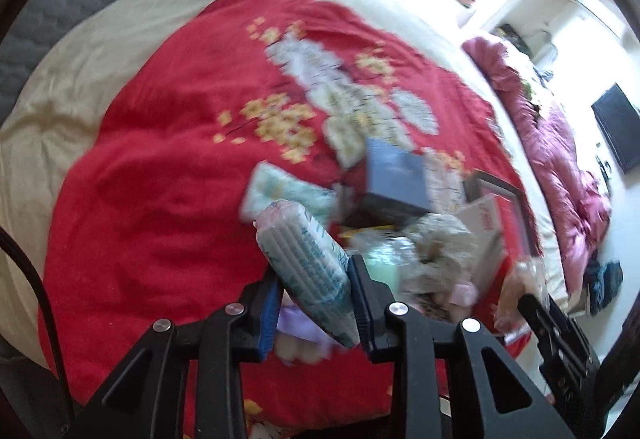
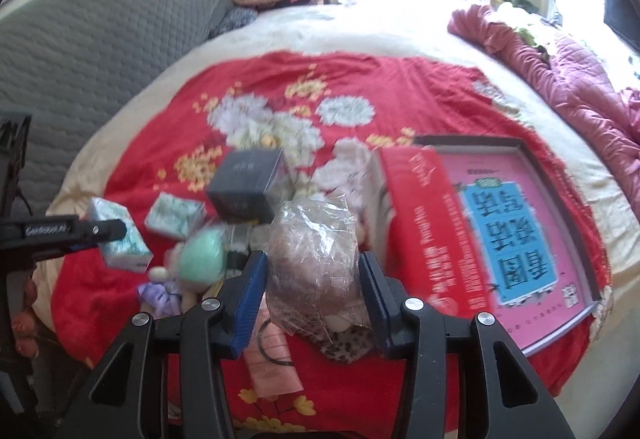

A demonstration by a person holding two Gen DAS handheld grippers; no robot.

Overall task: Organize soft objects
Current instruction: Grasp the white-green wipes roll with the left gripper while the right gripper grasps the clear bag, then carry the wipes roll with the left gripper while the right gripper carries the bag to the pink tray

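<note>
My left gripper [image 1: 314, 295] is shut on a pack of tissues [image 1: 308, 263] in a white and teal wrapper and holds it above the red flowered blanket [image 1: 168, 159]. The same pack [image 2: 120, 239] and the left gripper [image 2: 100, 231] show at the left of the right wrist view. My right gripper [image 2: 312, 287] is shut on a soft brown item in a clear plastic bag [image 2: 312, 247]. A second tissue pack [image 2: 174, 217], a green soft toy [image 2: 202, 257], a purple cloth [image 2: 158, 295] and a leopard-print cloth [image 2: 346, 345] lie on the blanket.
A dark blue box [image 2: 246, 185] stands mid-blanket. A red box [image 2: 424, 223] lies beside a flat pink and blue box [image 2: 516, 231] at the right. A pink quilt [image 2: 560, 79] is bunched far right. A grey padded headboard [image 2: 100, 39] runs along the left.
</note>
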